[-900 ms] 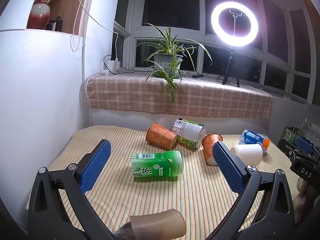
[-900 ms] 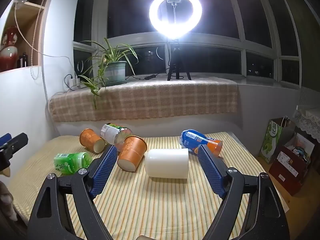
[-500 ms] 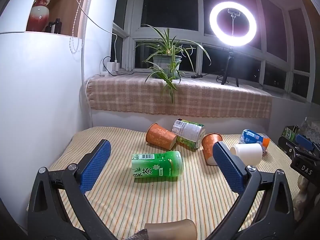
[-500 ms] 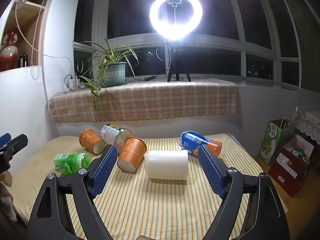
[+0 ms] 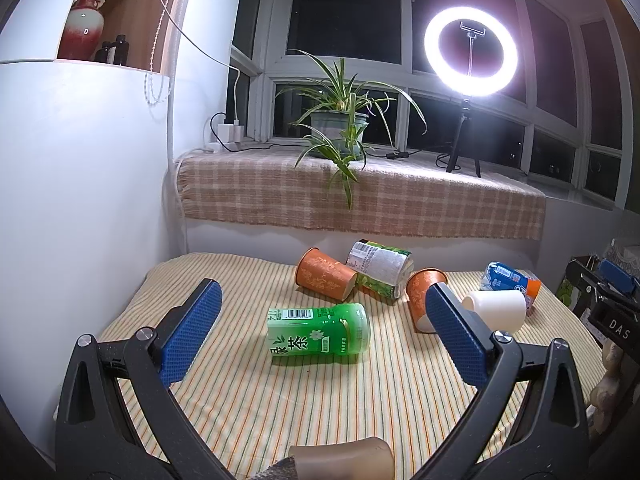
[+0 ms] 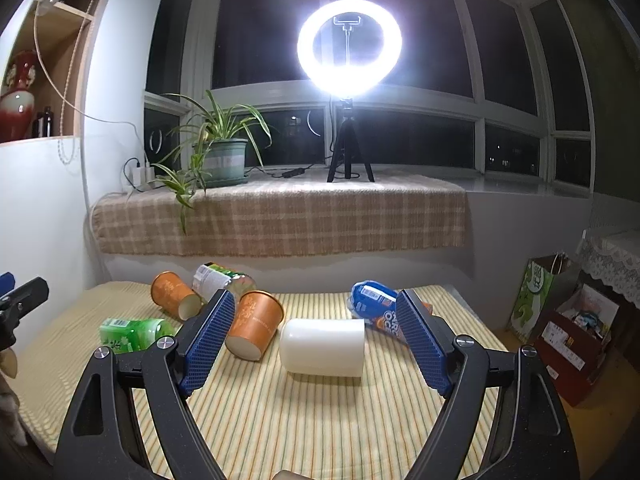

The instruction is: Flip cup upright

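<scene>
Several cups lie on their sides on the striped table [image 5: 248, 400]. A white cup [image 6: 323, 347] lies between the fingers of my open right gripper [image 6: 316, 346], a little beyond them; it also shows in the left wrist view [image 5: 496, 311]. Two orange cups [image 6: 256, 324] [image 6: 174, 294] lie to its left. A green tea cup [image 5: 318, 330] lies ahead of my open, empty left gripper [image 5: 320, 342]. A brown cup [image 5: 344, 462] lies at the bottom edge of the left wrist view.
A white-labelled can [image 5: 380, 268] and a blue snack cup [image 6: 378, 308] lie at the table's back. A plaid-covered sill [image 6: 280, 216] holds a plant [image 6: 220, 160] and a ring light [image 6: 349, 42]. A white wall [image 5: 80, 200] stands left; bags [image 6: 560, 320] sit on the floor right.
The left gripper has drawn slightly up and back, so the brown cup sits lower in its view. The right gripper has barely moved. No cup has moved.
</scene>
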A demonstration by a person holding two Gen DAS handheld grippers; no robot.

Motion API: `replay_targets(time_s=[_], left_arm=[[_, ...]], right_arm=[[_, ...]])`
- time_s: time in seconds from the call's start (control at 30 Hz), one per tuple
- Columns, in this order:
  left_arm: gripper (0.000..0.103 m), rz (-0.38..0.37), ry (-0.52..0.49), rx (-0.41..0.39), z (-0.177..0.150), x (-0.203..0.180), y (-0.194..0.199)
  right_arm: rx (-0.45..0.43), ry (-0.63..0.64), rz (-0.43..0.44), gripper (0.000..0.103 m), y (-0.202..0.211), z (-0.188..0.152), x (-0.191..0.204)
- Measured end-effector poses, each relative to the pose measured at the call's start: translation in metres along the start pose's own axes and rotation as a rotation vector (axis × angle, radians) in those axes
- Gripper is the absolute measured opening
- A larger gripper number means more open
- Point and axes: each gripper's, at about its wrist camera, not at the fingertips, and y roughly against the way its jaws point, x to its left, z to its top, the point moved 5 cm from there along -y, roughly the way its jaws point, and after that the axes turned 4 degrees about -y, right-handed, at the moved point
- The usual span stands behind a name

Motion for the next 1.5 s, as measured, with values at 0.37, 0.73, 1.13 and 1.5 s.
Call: replay_targets(time_s=[0.37, 0.73, 1.13, 1.5], left_arm=[[0.103, 0.022, 0.004, -0.006, 0.009, 0.014, 0.002], [0.103, 0.026, 0.004, -0.015, 0.008, 0.012, 0.004], [0.103, 0.027, 0.006, -0.017, 0.007, 0.012, 0.004], [0.103, 0.029, 0.006, -0.018, 0.006, 0.012, 0.004]], right_arm=[[-0.016, 0.005, 0.013, 0.087, 0.002, 0.004, 0.001], [-0.008, 0.011, 0.024, 0.087, 0.001, 0.004, 0.003], [0.001, 0.01, 0.037, 0.087, 0.0, 0.003, 0.004], [0.004, 0.026, 0.048, 0.087, 0.0, 0.001, 0.008]])
